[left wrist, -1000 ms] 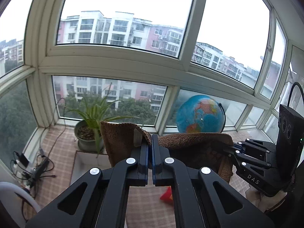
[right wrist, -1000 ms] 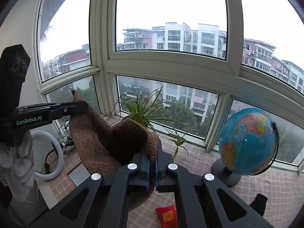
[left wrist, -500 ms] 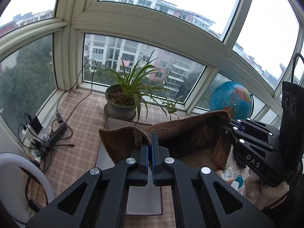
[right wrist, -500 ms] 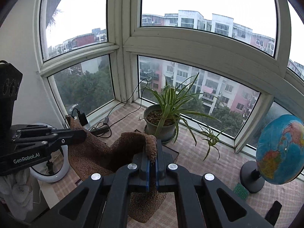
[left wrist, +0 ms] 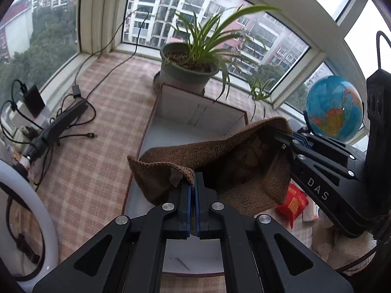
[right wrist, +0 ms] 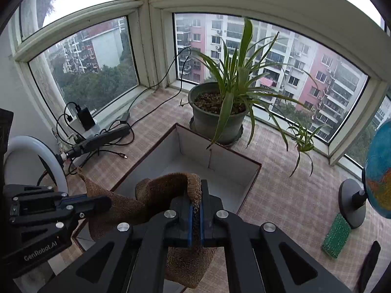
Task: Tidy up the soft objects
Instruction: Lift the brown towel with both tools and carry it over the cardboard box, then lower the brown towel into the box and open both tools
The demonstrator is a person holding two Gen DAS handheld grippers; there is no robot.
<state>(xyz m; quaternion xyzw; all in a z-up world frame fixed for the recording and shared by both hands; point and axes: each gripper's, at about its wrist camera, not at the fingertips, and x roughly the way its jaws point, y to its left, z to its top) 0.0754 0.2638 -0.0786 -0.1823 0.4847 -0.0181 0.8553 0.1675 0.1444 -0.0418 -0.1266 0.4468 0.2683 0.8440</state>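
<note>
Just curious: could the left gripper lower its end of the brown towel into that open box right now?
Probably yes. The left gripper holds the brown towel above the open box, which looks empty beneath.

Both wrist cameras look steeply down (close) at the same box (left wrist: 195, 112).

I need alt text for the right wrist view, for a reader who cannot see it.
The right hand-held gripper is shut on one end of a brown towel, and the left hand-held gripper holds the other end, above an open white-lined box. Behind stand a potted plant, a globe and windows.
</note>
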